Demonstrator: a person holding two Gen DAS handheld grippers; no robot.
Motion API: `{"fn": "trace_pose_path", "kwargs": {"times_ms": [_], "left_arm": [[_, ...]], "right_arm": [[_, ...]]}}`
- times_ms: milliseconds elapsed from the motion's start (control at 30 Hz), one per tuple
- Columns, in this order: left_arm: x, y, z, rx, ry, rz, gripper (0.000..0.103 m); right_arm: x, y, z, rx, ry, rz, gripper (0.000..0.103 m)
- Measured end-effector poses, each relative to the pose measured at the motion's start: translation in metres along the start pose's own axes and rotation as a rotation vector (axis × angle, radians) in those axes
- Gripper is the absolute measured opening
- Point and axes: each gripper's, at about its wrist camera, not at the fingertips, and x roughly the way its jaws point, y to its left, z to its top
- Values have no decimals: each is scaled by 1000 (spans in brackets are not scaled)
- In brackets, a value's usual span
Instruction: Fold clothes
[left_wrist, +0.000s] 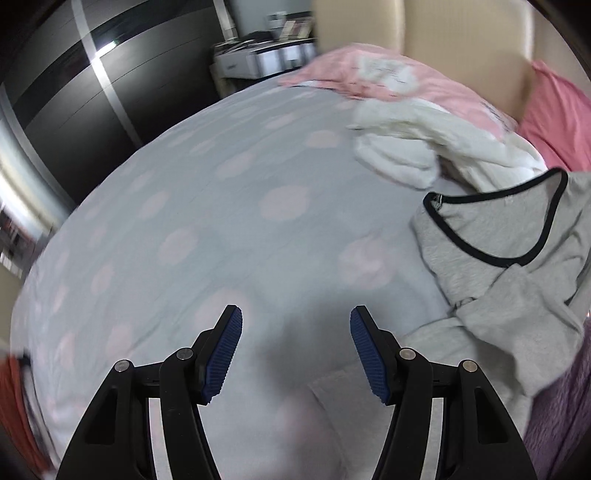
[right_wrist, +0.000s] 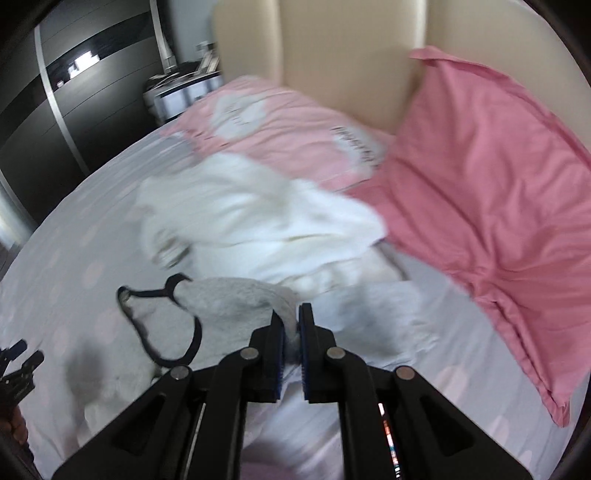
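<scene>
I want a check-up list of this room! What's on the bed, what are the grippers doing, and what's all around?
Surface: bed sheet, pale grey with pink dots.
Job's things: grey top with black trim, crumpled; white garment heaped beyond it.
Clutter: pink pillow; pink printed pillow; purple fabric at the edge.
Grippers: left gripper open, empty, over bare sheet; right gripper shut on the grey top.
Cables: nothing seen.
Surroundings: beige headboard; dark wardrobe; cluttered white shelf unit.
</scene>
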Motion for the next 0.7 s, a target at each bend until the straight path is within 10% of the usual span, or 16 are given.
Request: {"fn": "trace_pose_path", "kwargs": {"times_ms": [200, 700], "left_arm": [[49, -66, 51, 220, -4, -89, 63], [158, -165, 101, 456, 84, -267, 62]], "right_arm": [[33, -64, 18, 87, 3, -121, 7], [111, -84, 0, 130, 129, -14, 8]]}}
